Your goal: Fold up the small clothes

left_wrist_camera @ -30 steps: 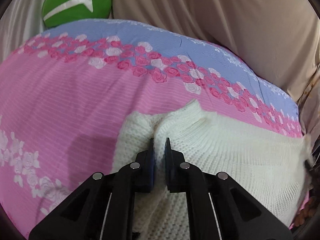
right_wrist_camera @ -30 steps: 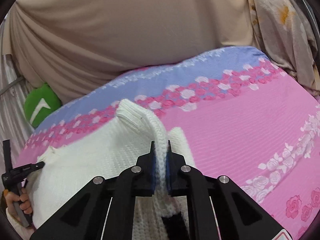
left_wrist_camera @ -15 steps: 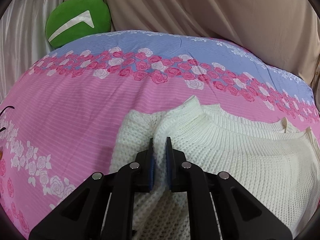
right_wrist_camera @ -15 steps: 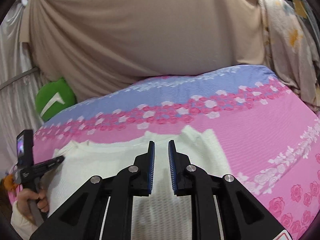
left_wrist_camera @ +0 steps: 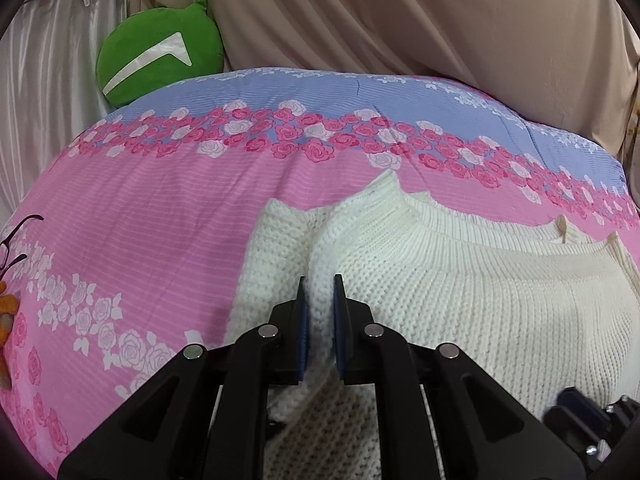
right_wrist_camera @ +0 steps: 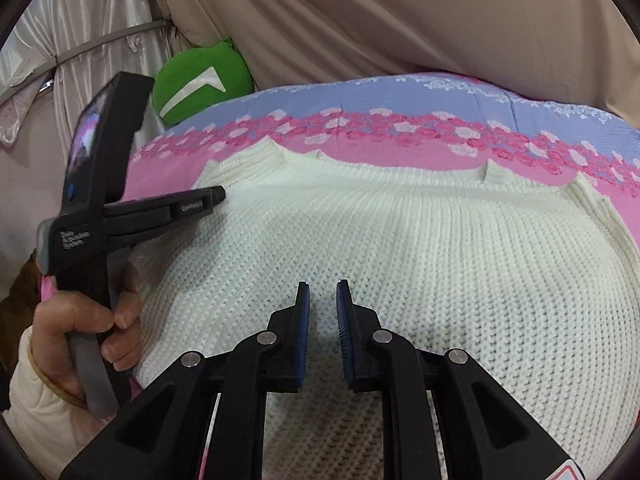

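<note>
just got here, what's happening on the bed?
A person is folding a white knit sweater on a pink floral bedspread with two handheld grippers. The left gripper is shut on a fold of knit at the sweater's left edge. The right gripper is open above the middle of the sweater, holding nothing. A green cushion sits at the back.

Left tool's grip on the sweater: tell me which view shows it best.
Left wrist view: the left tool is shut on a raised ridge of the white sweater. Right wrist view shows that tool side-on, its tips against the knit, the pinch unclear.
</note>
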Available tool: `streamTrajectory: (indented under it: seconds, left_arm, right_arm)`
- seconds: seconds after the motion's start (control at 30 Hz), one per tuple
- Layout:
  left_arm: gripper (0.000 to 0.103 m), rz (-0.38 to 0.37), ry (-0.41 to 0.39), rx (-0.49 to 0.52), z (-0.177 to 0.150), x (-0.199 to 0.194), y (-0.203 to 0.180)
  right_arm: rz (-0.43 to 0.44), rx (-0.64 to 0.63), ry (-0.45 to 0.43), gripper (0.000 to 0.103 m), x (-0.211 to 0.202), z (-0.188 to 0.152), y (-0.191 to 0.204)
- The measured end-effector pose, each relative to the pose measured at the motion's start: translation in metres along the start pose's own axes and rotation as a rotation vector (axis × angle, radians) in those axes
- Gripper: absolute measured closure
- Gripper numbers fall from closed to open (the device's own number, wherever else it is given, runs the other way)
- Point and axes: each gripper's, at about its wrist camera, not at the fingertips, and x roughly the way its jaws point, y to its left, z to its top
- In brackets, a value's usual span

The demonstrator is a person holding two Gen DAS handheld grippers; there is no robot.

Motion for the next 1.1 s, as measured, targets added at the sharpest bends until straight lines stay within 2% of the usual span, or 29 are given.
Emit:
streamTrajectory:
  seconds: [0.1,0.17,0.23,0.3,0.37,0.43,0.5,0.57,0.67,0.73,0.8,0.87,0.97,1.1]
  left_arm:
    - [0.092,-0.013,-0.003,-0.017,-0.002,-0.007,0.003]
    - [0.086,-0.041,-0.018,-0.038,-0.006,-0.021,0.009]
    - [0.068,-0.054,-0.048,-0.067,-0.013,-0.043,0.021]
    - [0.055,-0.049,-0.067,-0.100,-0.021,-0.058,0.037]
    - [0.050,-0.039,-0.057,-0.144,-0.031,-0.065,0.056]
    - [0.047,-0.051,-0.007,-0.179,-0.041,-0.058,0.070]
    - [0.046,-0.084,0.055,-0.213,-0.051,-0.043,0.079]
    - [0.046,-0.137,0.084,-0.236,-0.058,-0.035,0.080]
    - [0.048,-0.155,0.073,-0.215,-0.058,-0.033,0.069]
    - [0.066,-0.185,0.080,-0.211,-0.055,-0.029,0.062]
    - [0.078,-0.207,0.077,-0.224,-0.052,-0.032,0.061]
    - [0.082,-0.251,0.054,-0.232,-0.046,-0.045,0.059]
    - [0.083,-0.316,-0.013,-0.189,-0.033,-0.078,0.041]
    - [0.084,-0.415,-0.102,-0.066,-0.020,-0.123,-0.015]
  right_arm:
    - [0.009,0.007,-0.003,0.091,0.002,-0.002,-0.005]
    - [0.016,0.015,-0.002,0.091,0.003,-0.003,-0.008]
    - [0.021,0.021,-0.003,0.092,0.003,-0.003,-0.009]
    - [0.022,0.021,-0.003,0.092,0.003,-0.002,-0.009]
    - [0.025,0.020,-0.002,0.092,0.004,-0.002,-0.009]
    - [0.028,0.020,0.000,0.092,0.005,-0.002,-0.010]
    - [0.032,0.023,-0.002,0.092,0.005,-0.002,-0.011]
    - [0.036,0.025,-0.003,0.092,0.005,-0.002,-0.012]
    - [0.042,0.029,-0.004,0.092,0.005,-0.002,-0.013]
    - [0.052,0.039,-0.005,0.092,0.005,-0.002,-0.015]
    - [0.083,0.067,-0.012,0.092,0.003,-0.002,-0.021]
    - [0.103,0.106,-0.035,0.092,-0.003,-0.004,-0.029]
    - [0.076,0.124,-0.082,0.089,-0.026,-0.014,-0.034]
    - [0.049,0.151,-0.129,0.087,-0.062,-0.034,-0.053]
